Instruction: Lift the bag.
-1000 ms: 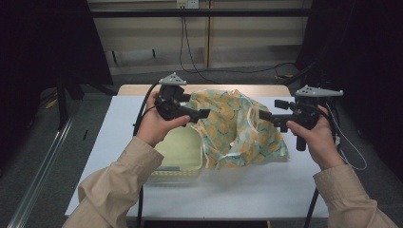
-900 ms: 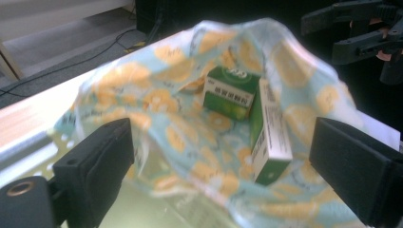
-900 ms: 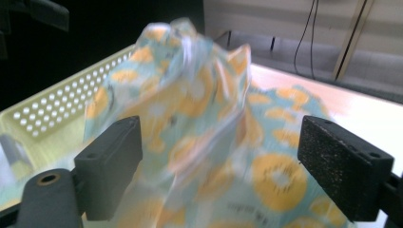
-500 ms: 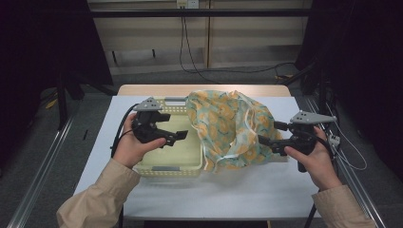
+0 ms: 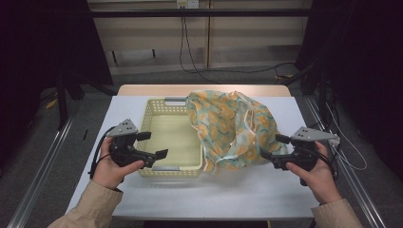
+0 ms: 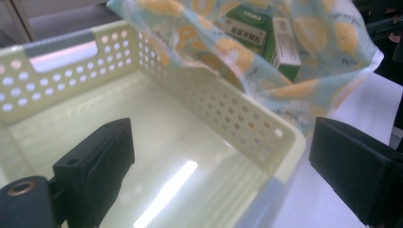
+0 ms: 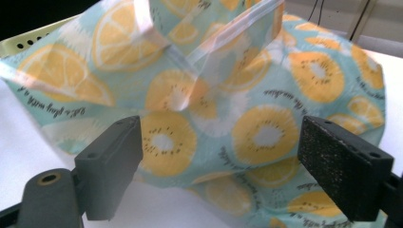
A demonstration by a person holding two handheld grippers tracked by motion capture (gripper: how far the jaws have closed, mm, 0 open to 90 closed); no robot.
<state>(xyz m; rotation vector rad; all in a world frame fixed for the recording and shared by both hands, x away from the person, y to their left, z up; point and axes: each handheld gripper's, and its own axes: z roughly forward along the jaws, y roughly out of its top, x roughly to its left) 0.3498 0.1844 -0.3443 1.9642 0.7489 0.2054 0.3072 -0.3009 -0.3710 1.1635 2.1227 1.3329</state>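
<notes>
White tabletop (image 5: 237, 190) fills the foreground, with dark curtains at both sides and a pale wall with trailing cables behind. On it sits a pale yellow basket (image 5: 166, 168), rigid plastic with rounded corners, rows of punched holes in its walls and a slot handle at the far end; its glossy floor throws back a streak of light in the left gripper view. Draped over the basket's right wall is a bag (image 5: 233, 128), thin crinkly film printed with orange and kiwi slices on a pale blue-green ground, clear enough that a green box (image 6: 259, 35) shows through it.

Left gripper (image 5: 157, 154) hovers at the basket's near corner, jaws wide apart and holding nothing; one jaw hangs over the basket floor, the other outside the wall. Right gripper (image 5: 268, 156) sits just beside the bag's near right edge, jaws likewise spread, empty, with the printed film between them but not pinched.

Risks, as I judge them: the film is slick and loose, so a shallow pinch could slip off or catch one layer alone. Pulling while the bag hangs on the basket wall could drag or tip the light basket. The box inside may shift and spill out of the open mouth.
</notes>
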